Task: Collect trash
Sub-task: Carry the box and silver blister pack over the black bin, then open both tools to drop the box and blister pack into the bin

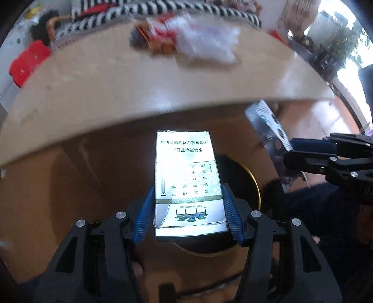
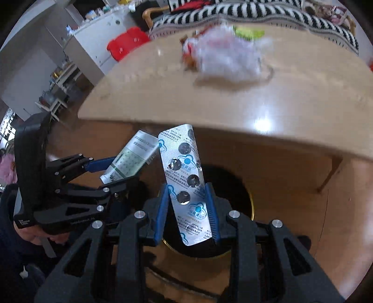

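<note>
My left gripper is shut on a white and green cigarette pack, held over a round black bin with a gold rim on the floor. My right gripper is shut on a silver pill blister sheet, held above the same bin. In the left wrist view the right gripper shows at the right with the blister sheet. In the right wrist view the left gripper shows at the left with the pack. More trash, crumpled white plastic and red wrappers, lies on the table.
A light wooden table spans the view above the bin; its edge hangs just beyond both grippers. A striped sofa stands behind it. A red object sits at the far left. A green item lies behind the plastic.
</note>
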### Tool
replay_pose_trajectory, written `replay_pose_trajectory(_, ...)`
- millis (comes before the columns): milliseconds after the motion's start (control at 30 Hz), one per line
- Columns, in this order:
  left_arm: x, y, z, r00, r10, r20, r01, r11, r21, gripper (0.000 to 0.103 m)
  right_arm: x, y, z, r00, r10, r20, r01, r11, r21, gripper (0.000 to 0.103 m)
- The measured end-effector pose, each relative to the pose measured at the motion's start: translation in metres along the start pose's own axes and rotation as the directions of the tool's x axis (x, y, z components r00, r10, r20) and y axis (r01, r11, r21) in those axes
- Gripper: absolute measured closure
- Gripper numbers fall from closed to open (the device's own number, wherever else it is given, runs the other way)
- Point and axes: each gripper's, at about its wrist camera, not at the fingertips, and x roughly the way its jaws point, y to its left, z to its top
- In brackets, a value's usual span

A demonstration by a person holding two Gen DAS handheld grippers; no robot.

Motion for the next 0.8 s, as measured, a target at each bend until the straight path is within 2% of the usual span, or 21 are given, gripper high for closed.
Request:
replay_pose_trajectory(200,0.022,-0.01,-0.01,0.998,-0.002,-0.066,0.004,1.0,0.027,0.047,0.016,0.001,-0.014,0.997,-0.006,-0.08,0.007,1.0,0.005,0.071)
replay_pose_trajectory(433,0.026,-0.006,-0.009,0.998,-0.009,-0.07,0.009,1.0,-0.004,0.047,0.027,-0.008,-0.01,0.992,-0.024,-0.125,0.029,0.999,0.042,0.071)
replay_pose_trajectory(800,0.027,-0.005,-0.005,0.997,-0.017,-0.079,0.016,1.0,-0.016,0.047,0.03,-0.005,-0.006,0.991,-0.03,-0.132,0.036,0.998,0.043,0.071)
